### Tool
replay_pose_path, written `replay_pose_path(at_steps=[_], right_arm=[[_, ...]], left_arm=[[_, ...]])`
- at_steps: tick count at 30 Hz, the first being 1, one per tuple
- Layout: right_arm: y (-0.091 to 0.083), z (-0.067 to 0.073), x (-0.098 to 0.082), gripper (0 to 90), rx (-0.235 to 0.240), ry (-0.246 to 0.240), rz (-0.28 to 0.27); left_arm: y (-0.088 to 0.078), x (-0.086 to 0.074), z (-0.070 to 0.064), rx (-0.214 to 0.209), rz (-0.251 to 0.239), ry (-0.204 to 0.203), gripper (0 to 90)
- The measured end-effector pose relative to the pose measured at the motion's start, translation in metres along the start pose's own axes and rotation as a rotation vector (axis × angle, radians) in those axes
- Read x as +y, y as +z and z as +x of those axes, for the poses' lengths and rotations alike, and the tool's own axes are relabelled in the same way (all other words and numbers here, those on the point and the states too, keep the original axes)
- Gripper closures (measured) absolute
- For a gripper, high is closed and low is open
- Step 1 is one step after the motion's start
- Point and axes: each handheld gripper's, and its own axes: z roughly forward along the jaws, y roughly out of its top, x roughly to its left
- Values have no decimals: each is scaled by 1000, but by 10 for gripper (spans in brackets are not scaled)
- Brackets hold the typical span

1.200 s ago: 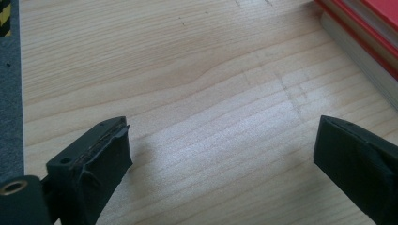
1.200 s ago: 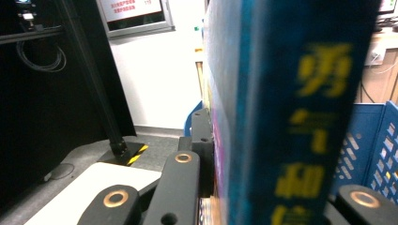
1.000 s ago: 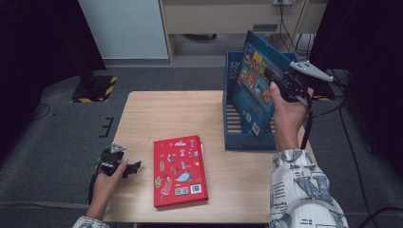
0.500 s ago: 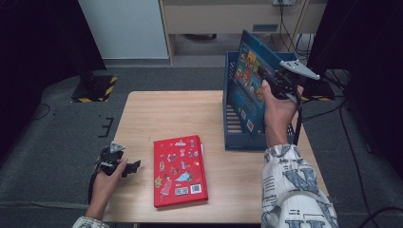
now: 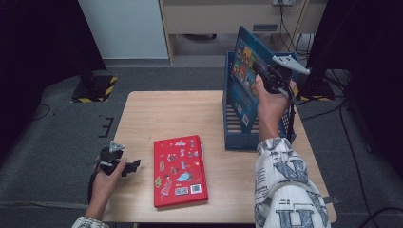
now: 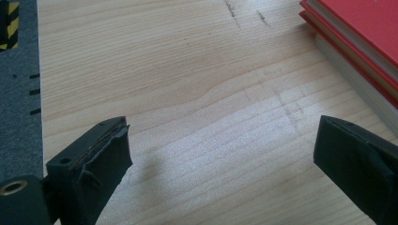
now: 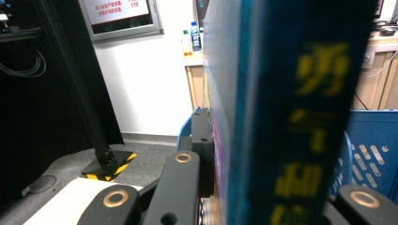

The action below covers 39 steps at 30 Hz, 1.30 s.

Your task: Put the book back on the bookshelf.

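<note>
right gripper [image 5: 266, 78] fingers clamp blue book [image 5: 244, 71] upright over blue basket [image 5: 233, 128], likely for slotting in. left gripper [image 5: 121, 164] fingers wide, idle on desk [image 5: 180, 114] beside red book [image 5: 179, 170].

Blue book [image 5: 244, 71]: stood tilted over the blue basket [image 5: 233, 137], clamped by the right tongs [image 5: 266, 78]. Red book [image 5: 179, 170]: lay flat on the wooden surface [image 5: 166, 116]. Left tongs [image 5: 126, 166]: rested near the red book, apart from it, at the surface's near left edge.

"119" on wall sign [image 7: 119, 13], yellow characters on book spine [image 7: 305, 136]
</note>
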Motion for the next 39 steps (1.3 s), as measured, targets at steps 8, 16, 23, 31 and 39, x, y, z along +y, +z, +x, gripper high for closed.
replay_pose_path(at_steps=[8,16,23,31,39], right_arm=[[5,1,-5,833,-32,-26,12],[13,2,-11,833,-38,-15,2],[19,1,-14,833,-45,3,-8],[23,-2,-23,833,-56,11,-25],[24,-6,-37,833,-60,-4,-19]], left_arm=[[0,1,-1,-2,3,9,34],[0,2,-2,-11,6,21,34],[1,2,-2,-14,8,24,34],[1,4,-2,-36,4,43,34],[2,4,-2,-30,15,50,32]])
